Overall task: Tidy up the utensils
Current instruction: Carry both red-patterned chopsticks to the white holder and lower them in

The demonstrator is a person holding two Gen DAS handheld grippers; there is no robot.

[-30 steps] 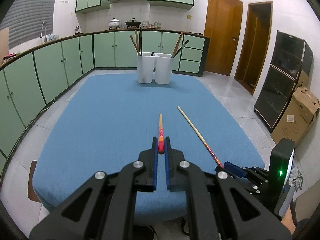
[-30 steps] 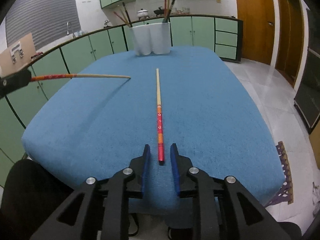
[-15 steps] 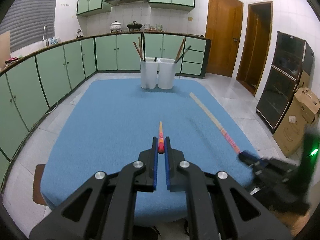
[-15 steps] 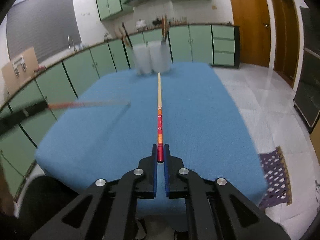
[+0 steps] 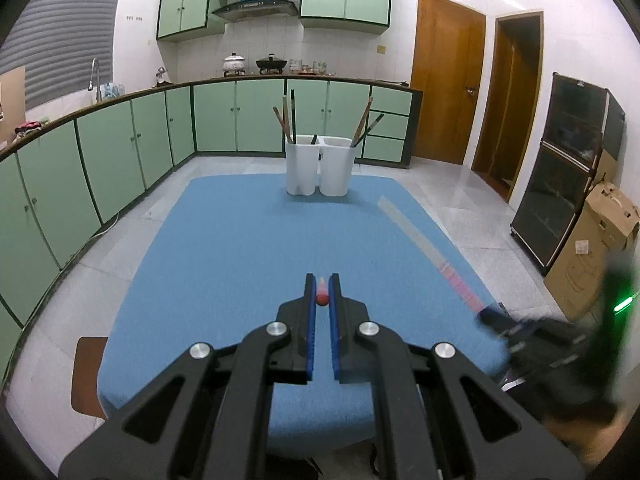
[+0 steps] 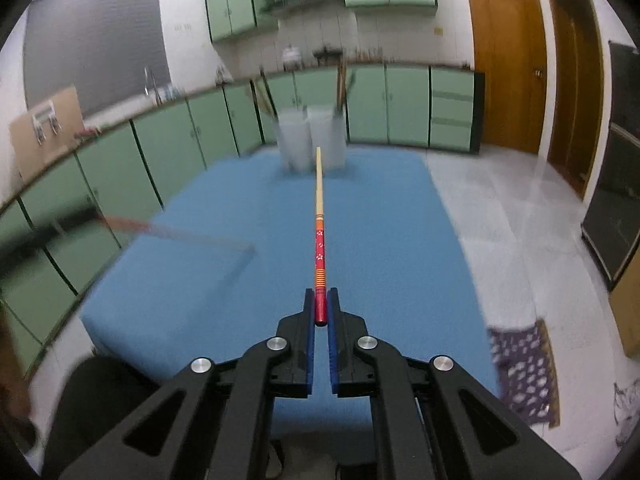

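A red-handled chopstick (image 6: 320, 240) is clamped by its butt end in the right gripper (image 6: 321, 312), and its mate (image 5: 322, 298) is pinched likewise in the left gripper (image 5: 322, 300), both raised above the blue table (image 5: 240, 248). Each tip should be aimed into a compartment of the white holder (image 5: 320, 170); release is best delayed until the tip is inside the rim.
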